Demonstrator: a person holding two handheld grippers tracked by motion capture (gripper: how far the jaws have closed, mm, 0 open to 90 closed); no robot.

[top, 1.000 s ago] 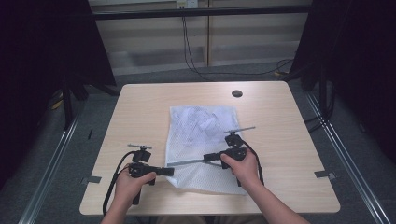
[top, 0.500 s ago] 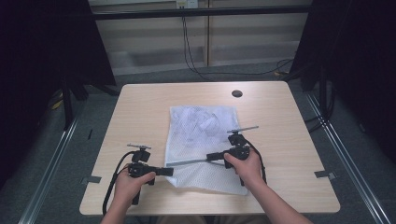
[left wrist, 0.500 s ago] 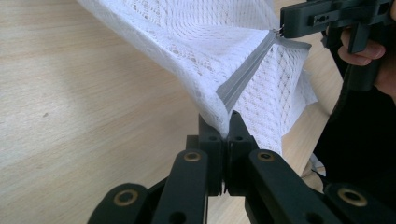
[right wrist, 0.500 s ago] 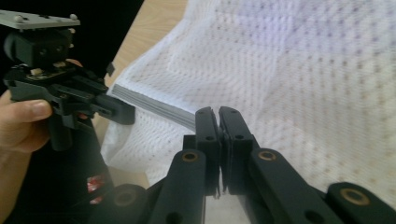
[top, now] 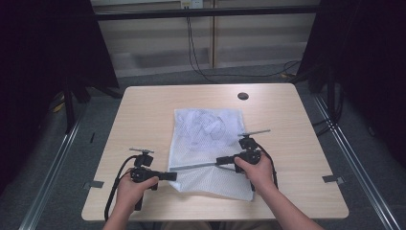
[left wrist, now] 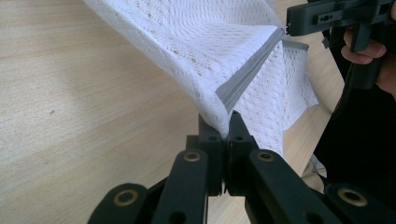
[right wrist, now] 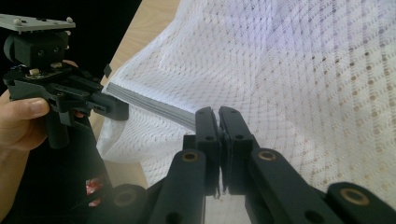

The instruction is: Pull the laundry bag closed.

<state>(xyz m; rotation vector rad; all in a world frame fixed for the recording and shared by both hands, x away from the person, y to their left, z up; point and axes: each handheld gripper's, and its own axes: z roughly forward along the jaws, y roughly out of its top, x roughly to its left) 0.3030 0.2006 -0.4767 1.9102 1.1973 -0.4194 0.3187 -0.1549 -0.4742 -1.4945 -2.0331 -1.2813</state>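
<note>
On the table (top: pixel 143 110), both grippers pinch the mesh bag's (top: pixel 210 129) grey band (top: pixel 191 166).

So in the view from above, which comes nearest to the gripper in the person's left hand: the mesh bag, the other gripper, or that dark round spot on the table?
Measured from the left gripper:
1. Mesh bag: held at its near left edge.
2. Right gripper: farther right, clamped on the bag's grey band.
3. Dark round spot: far side of the table, to the right.

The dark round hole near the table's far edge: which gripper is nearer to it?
Right. The right gripper sits nearer the hole, gripping the mesh bag; the left gripper is at the bag's near left edge.
</note>
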